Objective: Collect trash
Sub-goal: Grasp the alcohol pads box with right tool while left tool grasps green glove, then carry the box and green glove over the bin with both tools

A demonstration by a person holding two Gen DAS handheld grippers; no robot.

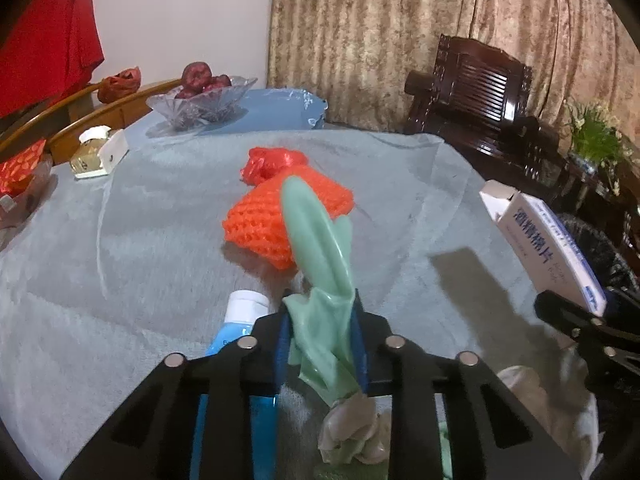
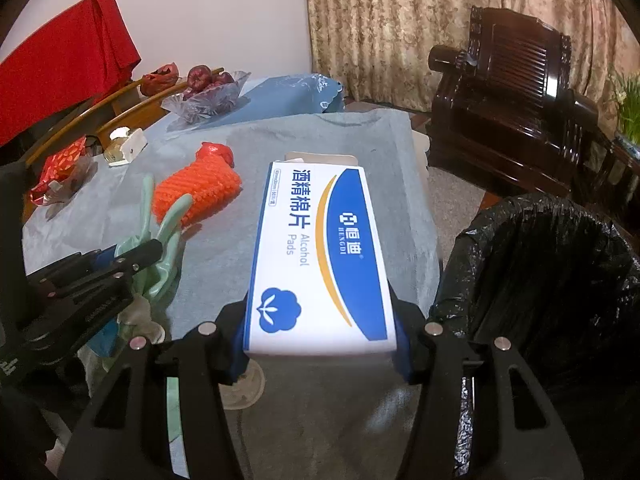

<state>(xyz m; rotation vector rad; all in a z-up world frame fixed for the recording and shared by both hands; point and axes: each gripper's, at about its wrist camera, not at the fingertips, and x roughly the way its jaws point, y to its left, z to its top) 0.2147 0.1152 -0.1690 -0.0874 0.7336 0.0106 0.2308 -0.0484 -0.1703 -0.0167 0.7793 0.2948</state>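
Two grippers, each holding one piece of trash above the grey-covered table [image 2: 360, 152].

Nearest the left wrist camera, the left gripper [image 1: 320, 308] has its jaws narrowed onto one pale green rubber glove [image 1: 320, 256], whose fingers stick up past the tips; one blue bottle [image 1: 236, 328] with a white cap lies just under it, beside what looks like crumpled tissue [image 1: 352, 436], though that part is blurred. The right gripper [image 2: 320, 344] clamps one white-and-blue alcohol pads box [image 2: 316, 256] across its width, between the glove and one black-lined trash bin [image 2: 560, 280] off the table's right edge. Beyond the glove lie one orange foam net [image 1: 264, 220] touching one red crumpled bag [image 1: 268, 164]. At the table's far left stand one glass bowl [image 1: 200, 104] of fruit and one small white box [image 1: 100, 156].
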